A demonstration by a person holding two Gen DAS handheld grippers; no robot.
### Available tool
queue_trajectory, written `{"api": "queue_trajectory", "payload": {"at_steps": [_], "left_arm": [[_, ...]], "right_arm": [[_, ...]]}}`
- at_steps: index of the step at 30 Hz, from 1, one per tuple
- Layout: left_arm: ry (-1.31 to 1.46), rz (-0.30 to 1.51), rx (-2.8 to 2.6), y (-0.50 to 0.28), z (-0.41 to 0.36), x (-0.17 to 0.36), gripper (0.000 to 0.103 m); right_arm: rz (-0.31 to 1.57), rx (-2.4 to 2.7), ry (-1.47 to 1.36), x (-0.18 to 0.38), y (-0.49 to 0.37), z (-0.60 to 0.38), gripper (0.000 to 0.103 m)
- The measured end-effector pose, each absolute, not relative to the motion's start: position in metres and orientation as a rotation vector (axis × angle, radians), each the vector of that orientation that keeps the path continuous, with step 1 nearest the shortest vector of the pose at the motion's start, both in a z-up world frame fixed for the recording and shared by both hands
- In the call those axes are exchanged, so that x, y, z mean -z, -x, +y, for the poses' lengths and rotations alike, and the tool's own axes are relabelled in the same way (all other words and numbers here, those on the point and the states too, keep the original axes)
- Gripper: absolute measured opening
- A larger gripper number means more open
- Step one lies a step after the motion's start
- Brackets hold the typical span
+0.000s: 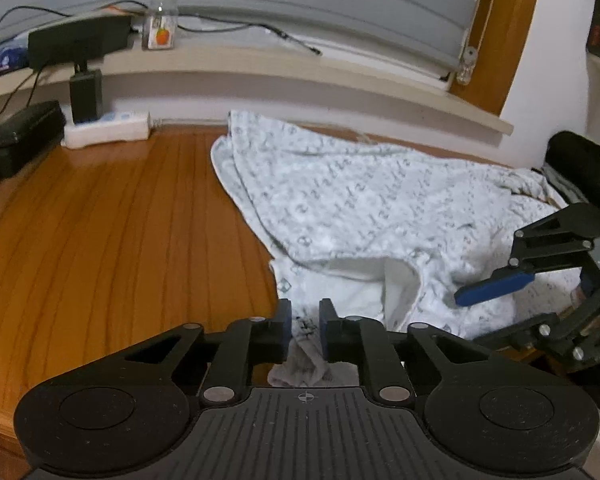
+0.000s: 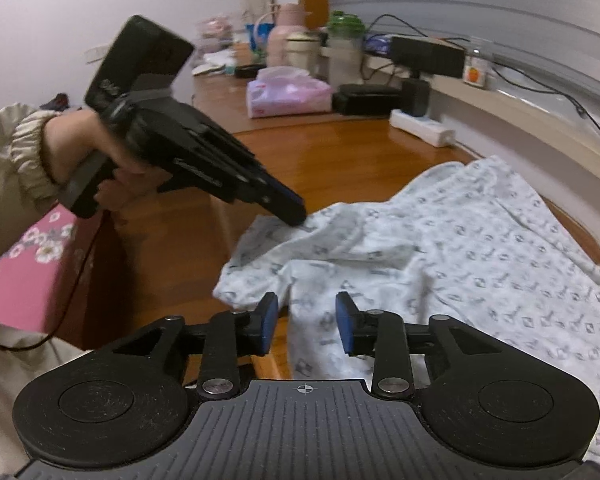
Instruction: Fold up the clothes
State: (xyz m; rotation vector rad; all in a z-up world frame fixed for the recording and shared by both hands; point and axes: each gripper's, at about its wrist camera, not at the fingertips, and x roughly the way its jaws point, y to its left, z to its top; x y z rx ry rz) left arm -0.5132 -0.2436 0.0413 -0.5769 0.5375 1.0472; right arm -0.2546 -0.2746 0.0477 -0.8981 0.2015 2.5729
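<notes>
Left wrist view: left gripper [image 1: 305, 326] low over the near hem of a printed white garment [image 1: 364, 200], pads slightly apart with a bunched fold of cloth between them; whether pressing on that fold or merely straddling it, hard to say from this angle. Garment spread loosely on the wooden table [image 1: 112, 208], rumpled, one flap turned back to show plain white lining. Right gripper [image 1: 496, 288] at the far right edge, hovering over the cloth.

Right wrist view: right gripper [image 2: 306, 320] with jaws parted, cloth lying below and between the blue pads but not pinched. Left gripper [image 2: 296, 210] seen from the side, held in a hand [image 2: 100, 148], tip down on the garment's [image 2: 460, 248] far corner.

Handling, as a judgement: thin, light, limp fabric, no stiffness to hold a shape; likely to sag and drag if lifted by one point. Best taken at hem or corner, both layers pinched together, one corner per gripper, kept taut between them.
</notes>
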Motion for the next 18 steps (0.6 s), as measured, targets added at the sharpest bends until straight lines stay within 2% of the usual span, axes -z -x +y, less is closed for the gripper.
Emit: {"api": "queue_trajectory", "payload": {"at_steps": [4,6,8,9,10,14,18], "left_arm": [[0.562,0.564,-1.037,0.509,-0.24,-0.037,0.018],[0.547,0.582,-1.03,0.507,-0.24,-0.034,0.012],[0.522,0.613,-1.035,0.508,-0.242,-0.035,0.011],[0.505,0.633,-1.042,0.508,-0.244,-0.037,0.004],[0.488,0.652,-1.05,0.509,-0.247,-0.038,0.0],[0.47,0.701,-1.127,0.531,-0.251,-0.049,0.0],[0.487,0.631,-1.147,0.543,-0.266,-0.069,0.0]], "right_arm": [[0.2,-2.56,0.943,-0.041,0.26,-0.272,0.033],[0.197,-2.553,0.961,-0.038,0.261,-0.271,0.031],[0.201,-2.552,0.967,-0.037,0.261,-0.268,0.017],[0.206,-2.555,0.963,-0.037,0.261,-0.267,0.008],[0.211,-2.563,0.947,-0.039,0.259,-0.265,0.003],[0.24,-2.628,0.842,-0.054,0.249,-0.265,0.002],[0.161,-2.608,0.763,-0.07,0.248,-0.269,0.002]]}}
